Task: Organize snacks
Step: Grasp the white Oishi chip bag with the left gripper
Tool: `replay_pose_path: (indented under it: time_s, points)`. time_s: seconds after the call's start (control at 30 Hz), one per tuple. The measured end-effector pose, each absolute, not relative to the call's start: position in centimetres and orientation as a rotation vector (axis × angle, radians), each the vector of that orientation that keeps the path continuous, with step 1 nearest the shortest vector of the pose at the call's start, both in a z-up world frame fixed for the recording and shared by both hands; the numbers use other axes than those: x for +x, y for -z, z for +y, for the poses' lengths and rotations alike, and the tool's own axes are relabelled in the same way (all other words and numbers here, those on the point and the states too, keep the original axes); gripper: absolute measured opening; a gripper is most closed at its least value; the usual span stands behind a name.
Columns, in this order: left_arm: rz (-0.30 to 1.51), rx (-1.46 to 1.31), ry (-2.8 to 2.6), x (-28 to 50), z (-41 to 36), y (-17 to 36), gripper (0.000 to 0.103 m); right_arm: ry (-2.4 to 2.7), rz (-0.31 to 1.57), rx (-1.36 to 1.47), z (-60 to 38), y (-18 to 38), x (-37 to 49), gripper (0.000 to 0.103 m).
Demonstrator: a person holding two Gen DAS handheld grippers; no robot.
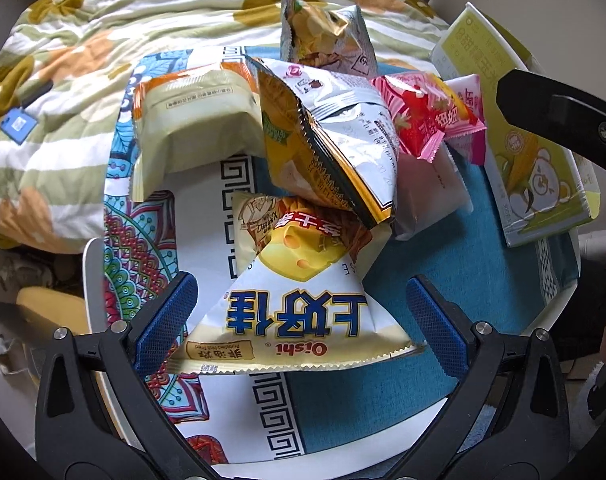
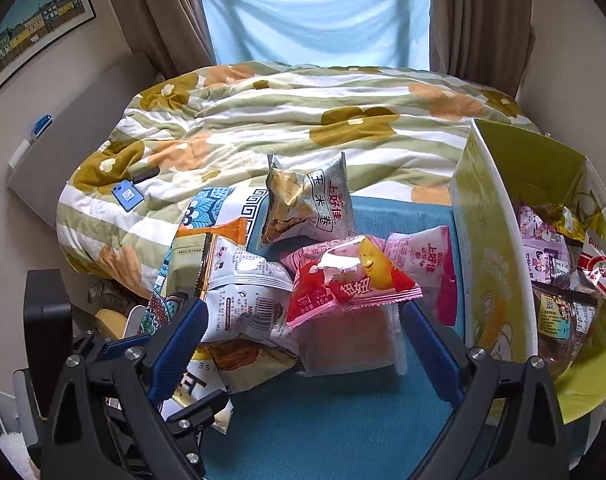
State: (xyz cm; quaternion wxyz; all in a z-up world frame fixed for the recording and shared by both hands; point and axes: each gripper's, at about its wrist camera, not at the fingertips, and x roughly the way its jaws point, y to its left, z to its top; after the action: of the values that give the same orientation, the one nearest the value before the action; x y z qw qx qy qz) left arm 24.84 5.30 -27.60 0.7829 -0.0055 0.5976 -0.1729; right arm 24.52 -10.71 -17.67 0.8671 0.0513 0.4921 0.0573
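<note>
A pile of snack bags lies on a table with a blue and patterned cloth point(image 1: 443, 264). My left gripper point(image 1: 301, 312) is open, its blue pads either side of a yellow-white Oishi cheese bag point(image 1: 303, 300). Behind it lie a silver-gold bag point(image 1: 335, 128), a cream bag point(image 1: 195, 120), a red-pink bag point(image 1: 427, 120) and a grey corn-roll bag point(image 1: 327, 36). My right gripper point(image 2: 303, 328) is open above the cloth, in front of a clear pink pack point(image 2: 351, 340) and the red-pink bag point(image 2: 351, 276). A yellow-green box point(image 2: 487, 248) at right holds several snack bags point(image 2: 551, 248).
A bed with a floral quilt point(image 2: 303, 120) lies behind the table, with a blue phone-like item point(image 2: 127, 195) on it. The box also shows in the left wrist view point(image 1: 535, 160), with the other gripper's black arm point(image 1: 563, 116) over it. A curtained window point(image 2: 315, 12) is at the back.
</note>
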Motion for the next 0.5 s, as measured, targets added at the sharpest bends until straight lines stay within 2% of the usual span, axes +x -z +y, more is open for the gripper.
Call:
replay_pose_path:
  time_s: [0.07, 0.27, 0.33, 0.43, 0.5]
  points:
    - [1.308, -0.027, 0.370, 25.0, 5.3, 28.3, 0.102, -0.129, 1.052, 0.111, -10.6, 18.2, 24.9, 0.097]
    - [1.354, -0.046, 0.361, 24.8, 5.3, 29.4, 0.090, -0.156, 1.063, 0.074, -10.3, 18.6, 25.6, 0.097]
    - [1.358, -0.058, 0.359, 24.8, 5.5, 29.5, 0.083, -0.162, 1.068, 0.081, -10.4, 18.8, 25.7, 0.097]
    - [1.365, -0.105, 0.361, 24.9, 5.8, 29.5, 0.065, -0.180, 1.078, 0.084, -10.3, 19.0, 25.9, 0.097]
    - [1.363, -0.118, 0.352, 24.9, 6.1, 29.4, 0.062, -0.193, 1.081, 0.071, -10.1, 19.0, 26.1, 0.097]
